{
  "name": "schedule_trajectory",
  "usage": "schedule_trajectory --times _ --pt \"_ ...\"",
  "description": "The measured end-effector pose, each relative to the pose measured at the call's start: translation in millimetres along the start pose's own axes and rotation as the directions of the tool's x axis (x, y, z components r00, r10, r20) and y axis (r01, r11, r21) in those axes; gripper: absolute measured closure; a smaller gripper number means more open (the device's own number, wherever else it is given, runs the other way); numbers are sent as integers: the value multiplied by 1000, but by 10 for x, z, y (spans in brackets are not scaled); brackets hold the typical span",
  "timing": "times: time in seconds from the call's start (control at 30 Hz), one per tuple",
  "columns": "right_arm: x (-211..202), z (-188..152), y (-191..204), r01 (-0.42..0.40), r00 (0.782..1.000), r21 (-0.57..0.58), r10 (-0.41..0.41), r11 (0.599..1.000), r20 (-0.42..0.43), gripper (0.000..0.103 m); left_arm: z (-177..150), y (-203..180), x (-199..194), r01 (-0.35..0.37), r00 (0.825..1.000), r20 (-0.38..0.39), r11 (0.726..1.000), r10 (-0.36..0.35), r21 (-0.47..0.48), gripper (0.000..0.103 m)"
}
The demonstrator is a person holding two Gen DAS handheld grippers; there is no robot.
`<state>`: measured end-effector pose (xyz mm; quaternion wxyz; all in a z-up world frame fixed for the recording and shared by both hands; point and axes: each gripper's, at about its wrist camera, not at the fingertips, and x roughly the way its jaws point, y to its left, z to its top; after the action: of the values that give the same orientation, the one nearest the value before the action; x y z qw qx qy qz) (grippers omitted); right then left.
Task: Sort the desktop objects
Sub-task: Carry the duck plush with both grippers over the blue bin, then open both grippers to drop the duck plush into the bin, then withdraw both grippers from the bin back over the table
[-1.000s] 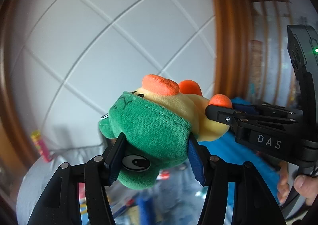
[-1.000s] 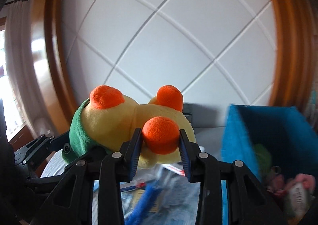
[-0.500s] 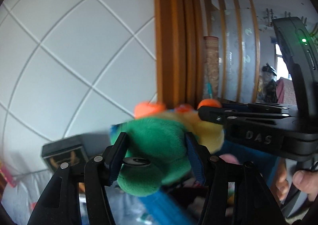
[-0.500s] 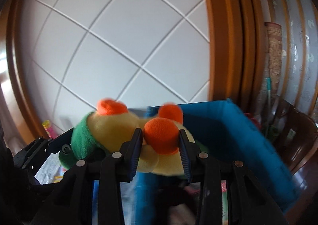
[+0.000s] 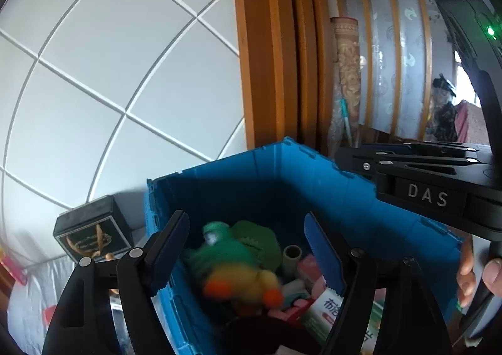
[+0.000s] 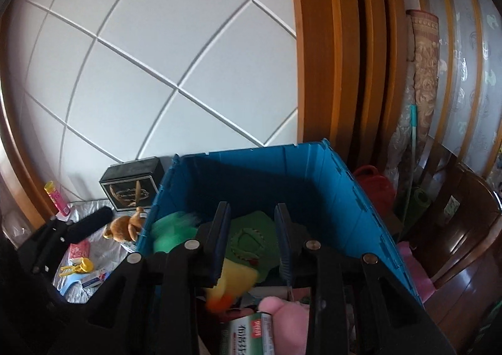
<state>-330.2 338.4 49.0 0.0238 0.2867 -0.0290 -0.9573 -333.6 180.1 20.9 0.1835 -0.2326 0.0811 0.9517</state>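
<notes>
The green and yellow plush toy [image 5: 241, 276] with orange feet is a blur inside the blue bin [image 5: 313, 191], loose among the other items there. My left gripper [image 5: 246, 248] hangs open above it, with nothing between its fingers. In the right wrist view the plush [image 6: 235, 279] shows low behind the finger bases, over the bin [image 6: 313, 185]. My right gripper [image 6: 251, 239] stands open with a narrow gap that holds nothing. Its black body [image 5: 423, 185] crosses the right side of the left wrist view, held by a hand [image 5: 477, 273].
The bin holds a green felt piece [image 6: 251, 235], a green and white carton [image 6: 248, 333] and pink items. Left of it on the table stand a black box [image 6: 135, 185], a brown teddy [image 6: 125, 226], a pink tube [image 6: 56, 198] and a yellow clip [image 6: 78, 267]. A wooden chair [image 6: 455, 229] is at right.
Both grippers carried the plush rightward over the blue bin, then let it go. It has dropped into the bin, and the left fingers have spread wide.
</notes>
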Motion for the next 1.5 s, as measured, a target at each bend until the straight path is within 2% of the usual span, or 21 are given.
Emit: schedule_trajectory --times 0.2,0.27,0.3,0.33,0.4,0.5,0.63,1.03,1.5 --pt "-44 -24 2 -1 1000 -4 1 1000 0 74 -50 -59 -21 -10 1000 -12 1000 10 -4 21" --pt "-75 -30 21 0 1000 -6 0 1000 1 67 -60 -51 -40 -12 1000 -14 1000 12 -6 19" --pt "-90 -33 31 1 1000 -7 -1 1000 2 49 -62 -45 -55 -13 1000 -13 1000 13 -6 19" --pt "-106 -37 41 2 1000 -9 -2 1000 3 24 -68 -45 -78 -12 1000 -12 1000 12 -6 18" --pt "-174 -63 63 22 1000 -14 -22 1000 16 7 -79 -45 -123 -9 1000 -8 1000 9 -6 17" --pt "-272 -87 74 44 999 -11 -44 999 30 6 -99 -64 -200 -9 1000 -1 1000 9 1 13" --pt "-392 -139 68 77 996 7 -77 997 33 0 -135 -70 -326 -2 1000 14 1000 2 -2 2" --pt "-802 -415 45 146 989 53 -148 988 23 0 -342 -48 -709 42 999 32 999 -42 -6 1" --pt "-1215 -703 394 165 985 70 -168 984 37 0 -645 81 -1321 108 992 64 994 -107 -9 1"
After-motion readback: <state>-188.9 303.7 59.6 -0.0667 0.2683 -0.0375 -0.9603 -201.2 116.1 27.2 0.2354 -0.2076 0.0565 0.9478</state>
